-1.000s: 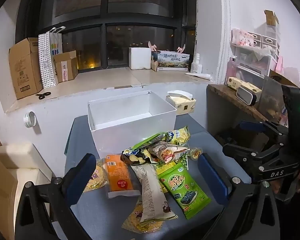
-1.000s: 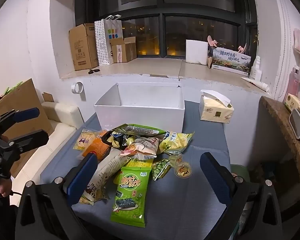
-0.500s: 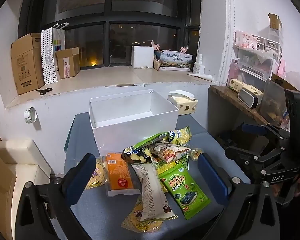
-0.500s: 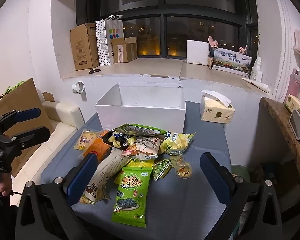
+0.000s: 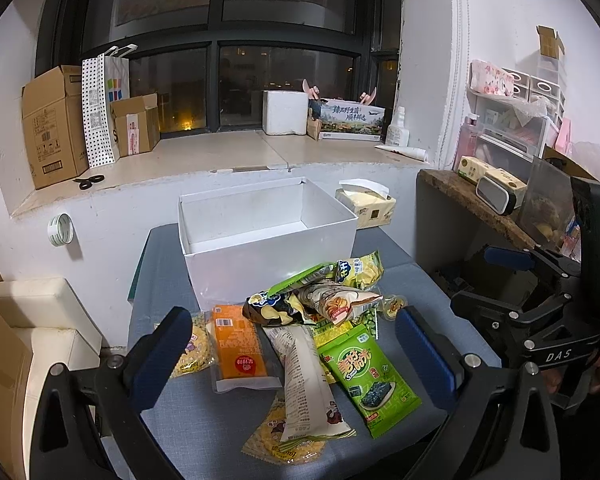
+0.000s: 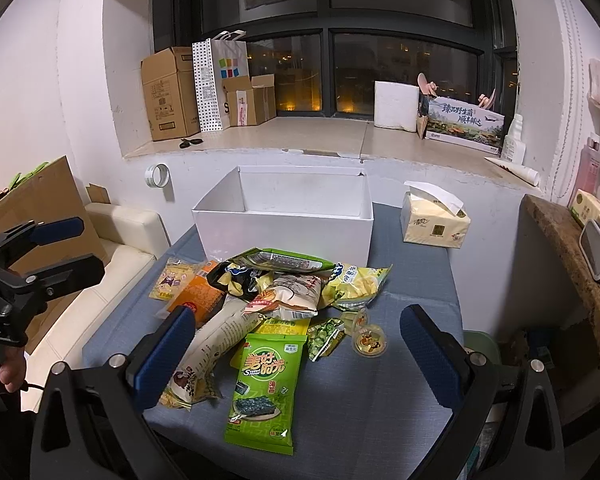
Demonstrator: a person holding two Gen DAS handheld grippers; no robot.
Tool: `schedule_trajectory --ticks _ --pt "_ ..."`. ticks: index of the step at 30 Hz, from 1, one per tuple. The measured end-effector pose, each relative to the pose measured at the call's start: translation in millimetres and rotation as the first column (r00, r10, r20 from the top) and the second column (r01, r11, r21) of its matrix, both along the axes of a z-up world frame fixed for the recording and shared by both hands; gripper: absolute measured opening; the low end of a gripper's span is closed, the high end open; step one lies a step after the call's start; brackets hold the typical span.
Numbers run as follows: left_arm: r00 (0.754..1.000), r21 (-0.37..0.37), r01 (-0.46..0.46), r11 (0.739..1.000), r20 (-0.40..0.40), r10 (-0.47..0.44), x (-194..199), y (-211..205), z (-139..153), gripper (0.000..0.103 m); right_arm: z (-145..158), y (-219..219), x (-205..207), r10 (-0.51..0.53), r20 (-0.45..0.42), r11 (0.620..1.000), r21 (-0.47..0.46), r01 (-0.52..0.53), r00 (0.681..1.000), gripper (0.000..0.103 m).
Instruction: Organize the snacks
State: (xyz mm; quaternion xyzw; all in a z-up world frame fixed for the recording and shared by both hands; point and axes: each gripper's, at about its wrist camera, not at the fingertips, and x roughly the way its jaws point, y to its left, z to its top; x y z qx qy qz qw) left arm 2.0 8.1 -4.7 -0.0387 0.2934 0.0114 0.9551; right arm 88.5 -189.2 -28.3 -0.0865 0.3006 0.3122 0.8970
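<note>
**A:** Left wrist view, what's in frame?

**B:** The left gripper (image 5: 296, 354) hangs above the near edge of a grey table (image 5: 428, 292), blue-padded jaws spread wide, nothing between them. A heap of snacks (image 5: 300, 320) lies under it: an orange packet (image 5: 239, 350), a long white packet (image 5: 306, 380), a green seaweed packet (image 5: 366, 372). Behind the heap stands an open white box (image 5: 268, 236), nothing visible inside. The right gripper (image 5: 512, 276) shows at the right edge, clear of the table.

**A:** And the right wrist view?

**B:** The right gripper (image 6: 296, 354) is also parted and holding nothing, above the table's near end. The seaweed packet (image 6: 266, 388) lies nearest, a small round cup (image 6: 369, 342) just right of the pile, the white box (image 6: 286, 224) beyond. A tissue box (image 6: 434, 222) sits right of it. The left gripper (image 6: 56, 248) is at the far left, a hand (image 6: 10, 372) below it
</note>
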Motion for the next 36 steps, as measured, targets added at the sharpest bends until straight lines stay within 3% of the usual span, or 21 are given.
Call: schedule_trajectory --ticks 36 --pt "1.000 -0.005 -0.005 1.000 -0.003 0.005 0.4 2.5 0.6 0.103 -2.0 2.1 -0.5 0.001 -0.004 1.000 -0.004 -0.001 1.000 0.103"
